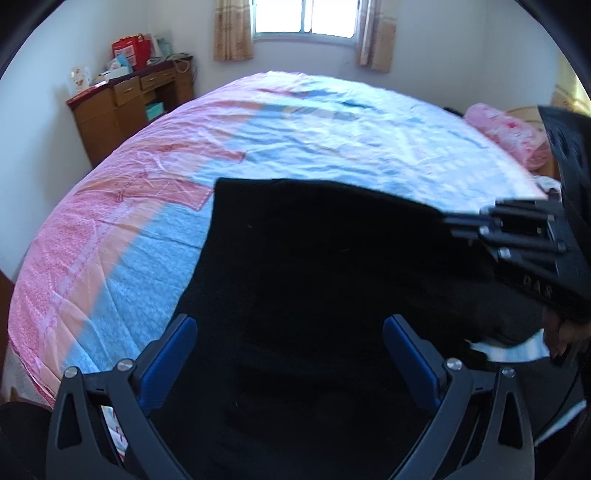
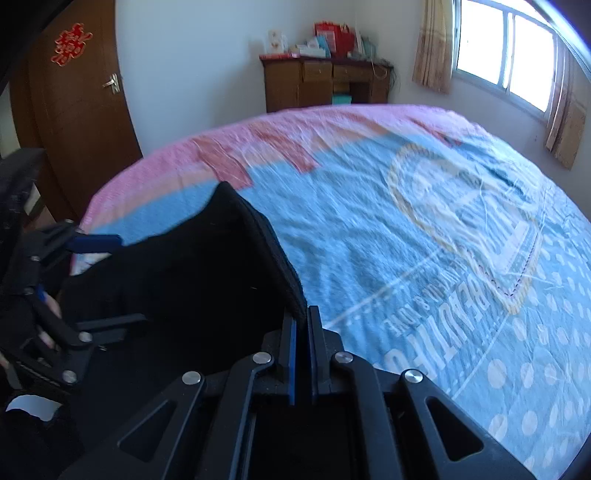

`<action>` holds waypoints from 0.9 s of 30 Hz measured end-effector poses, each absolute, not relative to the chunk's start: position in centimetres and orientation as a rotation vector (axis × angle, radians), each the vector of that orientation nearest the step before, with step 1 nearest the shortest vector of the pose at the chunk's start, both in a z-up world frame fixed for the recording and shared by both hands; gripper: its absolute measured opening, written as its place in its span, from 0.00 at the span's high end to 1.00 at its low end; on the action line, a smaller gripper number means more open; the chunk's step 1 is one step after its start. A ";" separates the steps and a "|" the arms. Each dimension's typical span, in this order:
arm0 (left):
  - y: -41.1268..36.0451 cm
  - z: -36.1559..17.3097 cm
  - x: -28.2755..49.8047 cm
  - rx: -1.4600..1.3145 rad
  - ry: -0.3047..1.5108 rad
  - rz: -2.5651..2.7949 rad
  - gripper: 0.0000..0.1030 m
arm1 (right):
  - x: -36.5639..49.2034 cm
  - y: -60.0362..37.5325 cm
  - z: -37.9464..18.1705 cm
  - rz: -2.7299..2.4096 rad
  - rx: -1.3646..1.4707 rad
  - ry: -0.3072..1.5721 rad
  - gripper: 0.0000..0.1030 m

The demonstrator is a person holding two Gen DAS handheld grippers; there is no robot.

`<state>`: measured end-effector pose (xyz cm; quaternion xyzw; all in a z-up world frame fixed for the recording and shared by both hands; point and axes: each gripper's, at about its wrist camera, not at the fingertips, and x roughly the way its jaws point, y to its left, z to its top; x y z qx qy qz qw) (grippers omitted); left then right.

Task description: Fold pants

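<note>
Black pants [image 1: 325, 266] lie on the near part of a bed [image 1: 332, 133] with a blue and pink cover. My left gripper [image 1: 290, 332] is open above the dark cloth, its blue pads [image 1: 173, 350] wide apart, nothing between them. My right gripper [image 2: 303, 321] is shut on the pants' edge [image 2: 273, 243] and holds it raised off the bed. In the left wrist view the right gripper [image 1: 454, 221] comes in from the right, pinching the cloth's corner. In the right wrist view the left gripper [image 2: 92, 280] shows open at the left over the pants [image 2: 184, 280].
The bed cover [image 2: 406, 229] spreads out beyond the pants. A wooden desk [image 1: 129, 96] with boxes and bags stands against the far wall. A pink pillow [image 1: 509, 133] lies at the bed's right. A window [image 1: 306, 16] and a brown door [image 2: 77, 110] border the room.
</note>
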<state>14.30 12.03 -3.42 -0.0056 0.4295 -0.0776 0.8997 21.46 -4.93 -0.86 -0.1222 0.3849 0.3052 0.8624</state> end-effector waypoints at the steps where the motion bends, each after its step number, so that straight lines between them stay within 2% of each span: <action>1: 12.2 -3.0 14.0 -0.023 0.878 -0.174 0.00 | 20.2 -4.9 -0.3 0.645 -0.252 0.789 0.95; 6: 13.7 -1.7 13.4 -0.118 0.856 -0.212 0.00 | 14.4 -3.9 0.2 0.646 -0.283 0.707 0.95; 12: 14.1 -3.2 15.6 -0.279 0.926 -0.234 0.00 | 9.8 -2.0 -1.7 0.573 -0.361 0.629 0.95; 22: 13.9 -2.6 16.5 -0.266 0.928 -0.184 0.00 | 5.9 0.7 -4.3 0.506 -0.543 0.544 0.95; 24: 14.4 -2.9 16.8 -0.268 0.908 -0.135 0.03 | 5.1 1.1 -4.3 0.514 -0.560 0.522 0.95; 26: 15.0 -3.5 17.0 -0.278 0.903 -0.094 0.23 | 4.4 1.3 -4.2 0.528 -0.557 0.508 0.95; 27: 15.4 -4.1 17.2 -0.297 0.919 -0.077 0.28 | 4.1 1.4 -4.1 0.536 -0.546 0.510 0.95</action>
